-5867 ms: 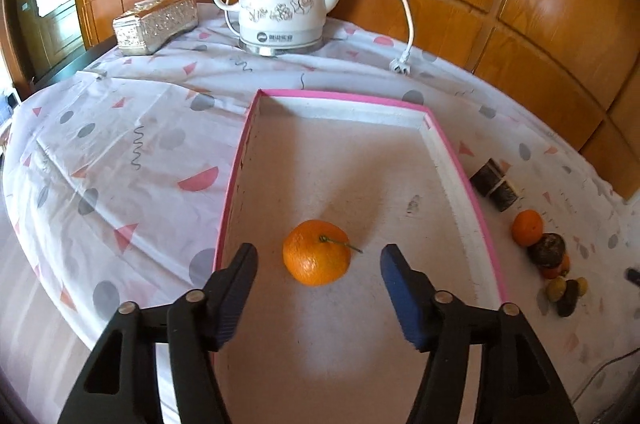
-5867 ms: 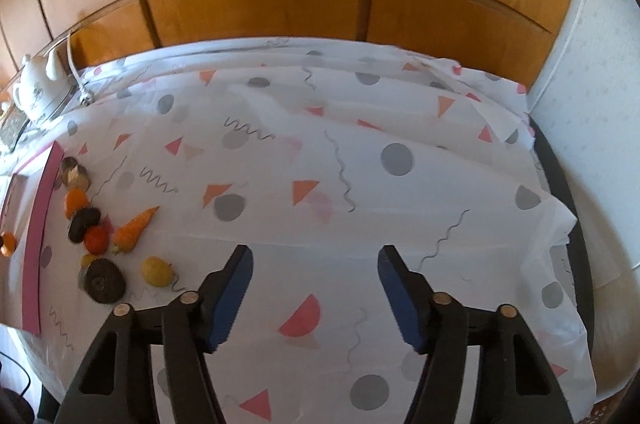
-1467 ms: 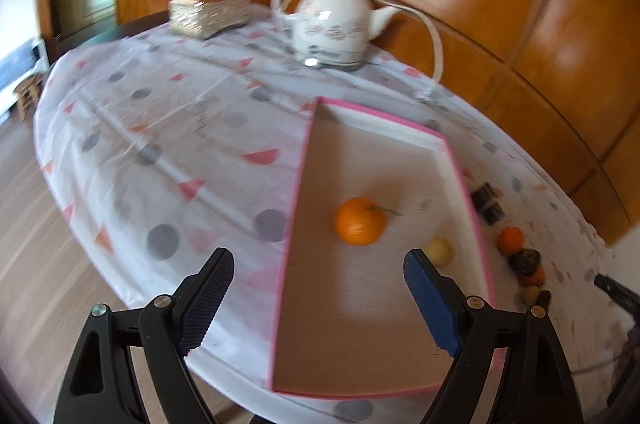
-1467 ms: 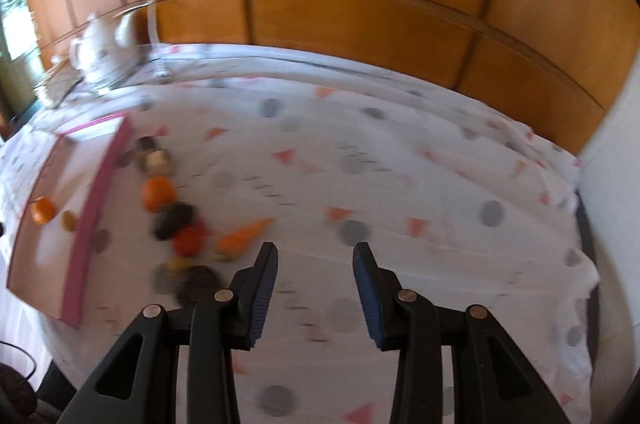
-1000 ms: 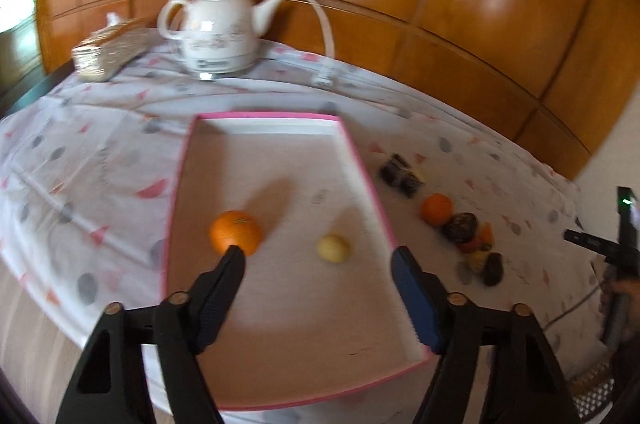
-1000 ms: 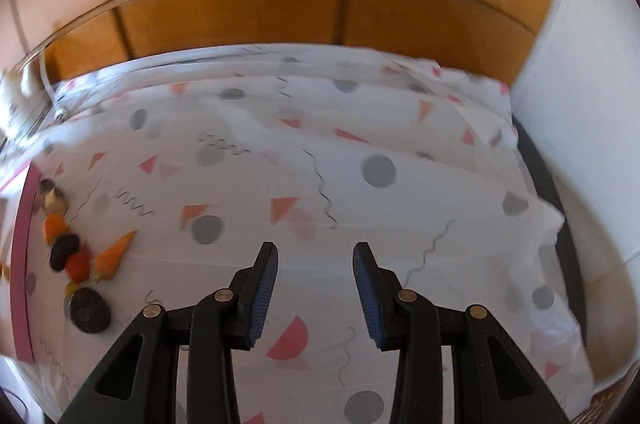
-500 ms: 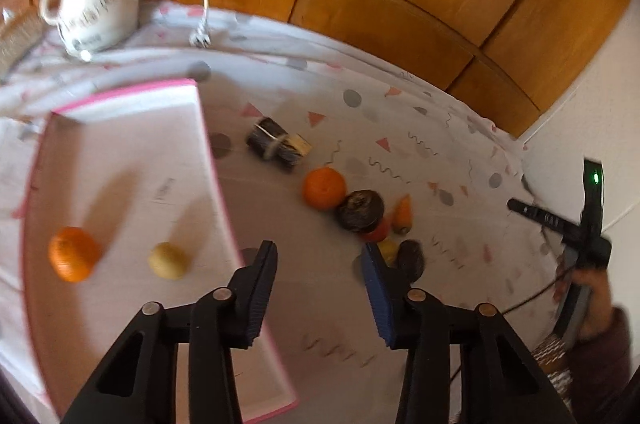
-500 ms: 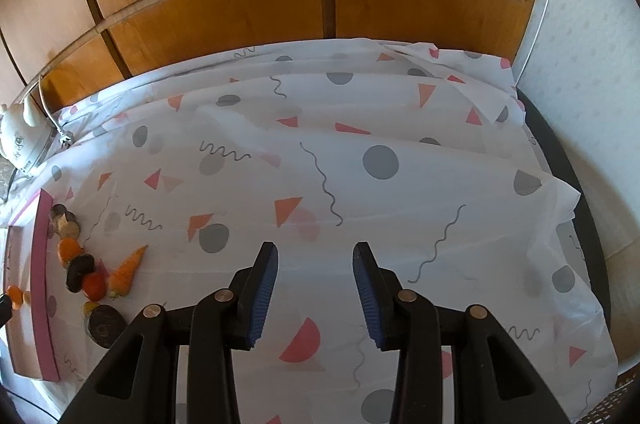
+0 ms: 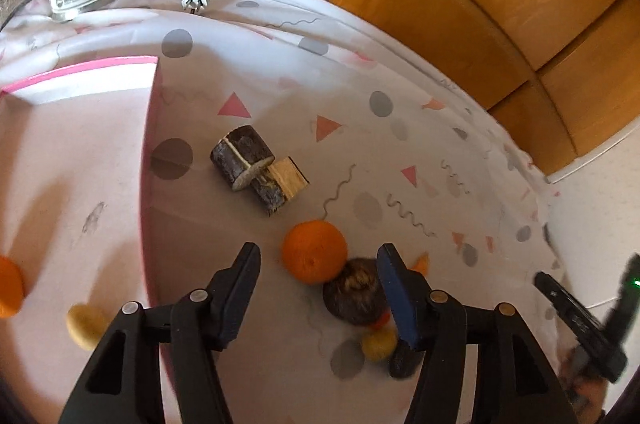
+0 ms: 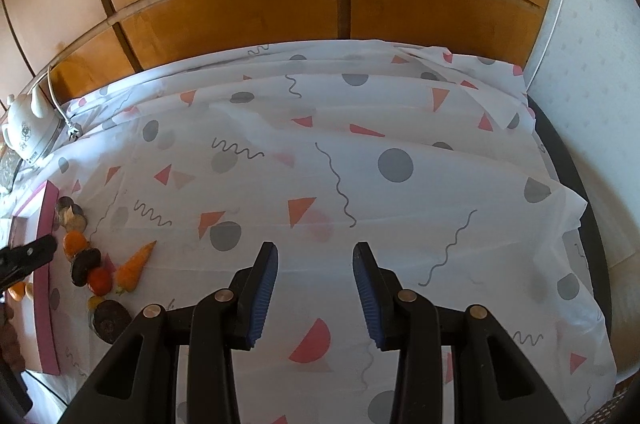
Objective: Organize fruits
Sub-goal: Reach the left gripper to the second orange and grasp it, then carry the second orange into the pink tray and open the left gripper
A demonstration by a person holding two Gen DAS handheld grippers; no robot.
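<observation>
Where it lies on the cloth, the orange [image 9: 314, 251] looks round, matte.

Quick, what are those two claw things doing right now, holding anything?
Left gripper: open, its fingers have just been opening, nothing held, orange just ahead.
Right gripper: partly open, empty, over the tablecloth.

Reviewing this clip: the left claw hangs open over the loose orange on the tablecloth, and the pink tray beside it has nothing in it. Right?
Not quite. The pink tray is not empty: the left wrist view shows an orange fruit and a small yellow fruit in it. The left claw does hang open over the loose orange.
</observation>
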